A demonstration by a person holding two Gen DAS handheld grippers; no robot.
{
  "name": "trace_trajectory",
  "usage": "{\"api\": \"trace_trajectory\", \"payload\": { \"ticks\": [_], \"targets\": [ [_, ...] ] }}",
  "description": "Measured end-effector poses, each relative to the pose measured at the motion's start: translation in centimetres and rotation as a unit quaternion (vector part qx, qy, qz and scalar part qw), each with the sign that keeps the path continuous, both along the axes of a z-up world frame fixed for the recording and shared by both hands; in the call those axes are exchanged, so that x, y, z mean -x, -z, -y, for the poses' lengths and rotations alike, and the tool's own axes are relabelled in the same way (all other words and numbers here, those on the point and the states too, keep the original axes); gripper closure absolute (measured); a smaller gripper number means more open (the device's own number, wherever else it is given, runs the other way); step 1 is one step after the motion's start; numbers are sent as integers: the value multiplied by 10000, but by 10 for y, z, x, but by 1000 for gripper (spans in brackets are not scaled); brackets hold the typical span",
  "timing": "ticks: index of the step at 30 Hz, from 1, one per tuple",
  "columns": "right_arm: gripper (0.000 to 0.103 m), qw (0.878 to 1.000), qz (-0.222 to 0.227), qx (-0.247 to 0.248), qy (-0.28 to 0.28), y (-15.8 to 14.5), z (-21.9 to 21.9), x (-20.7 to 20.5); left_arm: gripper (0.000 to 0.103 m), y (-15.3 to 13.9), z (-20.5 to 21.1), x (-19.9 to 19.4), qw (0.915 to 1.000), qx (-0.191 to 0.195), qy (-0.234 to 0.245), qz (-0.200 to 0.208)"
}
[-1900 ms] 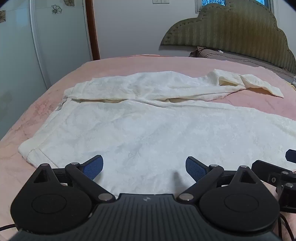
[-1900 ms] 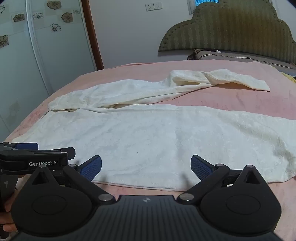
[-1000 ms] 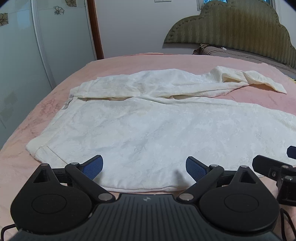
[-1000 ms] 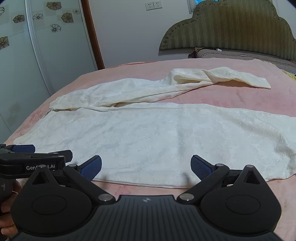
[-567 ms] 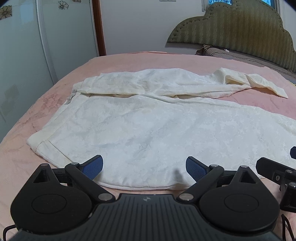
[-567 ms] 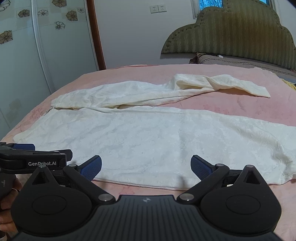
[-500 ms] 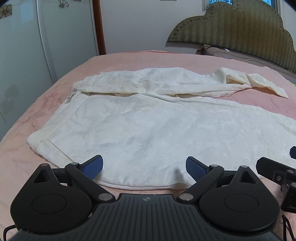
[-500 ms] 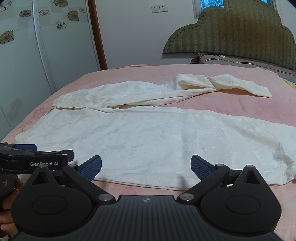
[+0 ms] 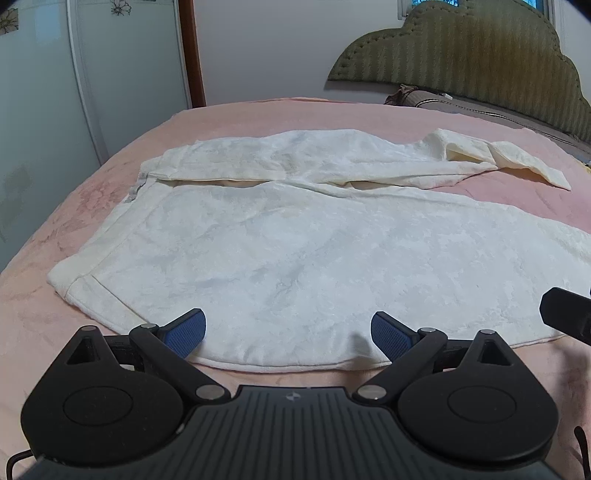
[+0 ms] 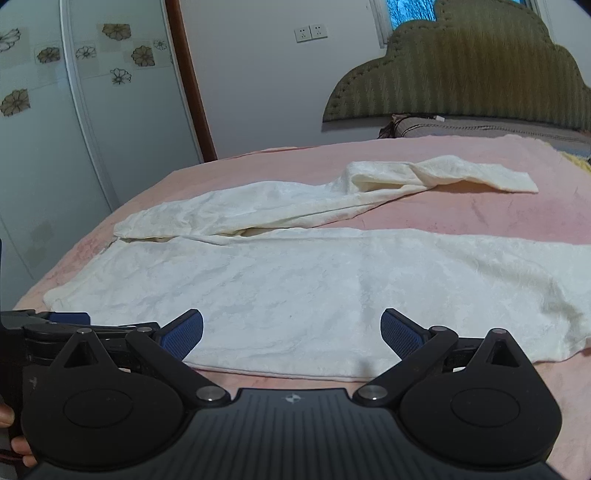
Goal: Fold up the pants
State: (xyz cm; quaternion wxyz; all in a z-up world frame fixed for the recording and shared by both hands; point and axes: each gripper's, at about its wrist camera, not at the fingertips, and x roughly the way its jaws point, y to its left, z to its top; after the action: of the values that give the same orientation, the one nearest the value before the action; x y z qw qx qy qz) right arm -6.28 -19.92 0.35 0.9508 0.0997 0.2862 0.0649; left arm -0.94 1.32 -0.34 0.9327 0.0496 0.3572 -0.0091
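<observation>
Nearest, the left gripper point(image 9: 288, 334) with its blue-padded black fingers stands spread wide, nothing between the pads, poised over the near hem of the cream-white textured pants point(image 9: 295, 251) close to the waistband end. The right gripper point(image 10: 291, 332), built alike, is likewise parted wide and grasps nothing; it sits at the same near edge of the cloth, further along the leg. In the right wrist view the left gripper shows at the lower left edge, just beside the right one, with a bit of a person's hand point(image 10: 16, 448) behind it.

The pants lie spread on the pink bedspread point(image 9: 33, 325), waistband to the left. The near leg is laid flat and runs off to the right, its cuff end slightly rumpled. The far leg lies beyond it, touching along the crotch seam, then angles away to the right, where its lower part is folded over on itself and creased.

Farther off, a brownish pillow point(image 10: 480, 130) rests against the olive-green scalloped padded headboard point(image 10: 461, 74). To the left stands a pale wardrobe door with flower decals point(image 10: 55, 92), edged by a brown wooden strip, and a white double wall socket point(image 10: 311, 33) sits on the plain wall.
</observation>
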Motion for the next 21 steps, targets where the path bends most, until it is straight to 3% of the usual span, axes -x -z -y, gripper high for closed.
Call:
{"api": "trace_trajectory", "payload": {
  "ticks": [9,21],
  "targets": [
    [0,9975,476,527,27,-8,-13,14,5,-2,3,1,9999,-21,92,51],
    [0,9998,108,124,-132,-5,-16,7,5,-5,-5,7,9999,-40,137,36]
  ]
}}
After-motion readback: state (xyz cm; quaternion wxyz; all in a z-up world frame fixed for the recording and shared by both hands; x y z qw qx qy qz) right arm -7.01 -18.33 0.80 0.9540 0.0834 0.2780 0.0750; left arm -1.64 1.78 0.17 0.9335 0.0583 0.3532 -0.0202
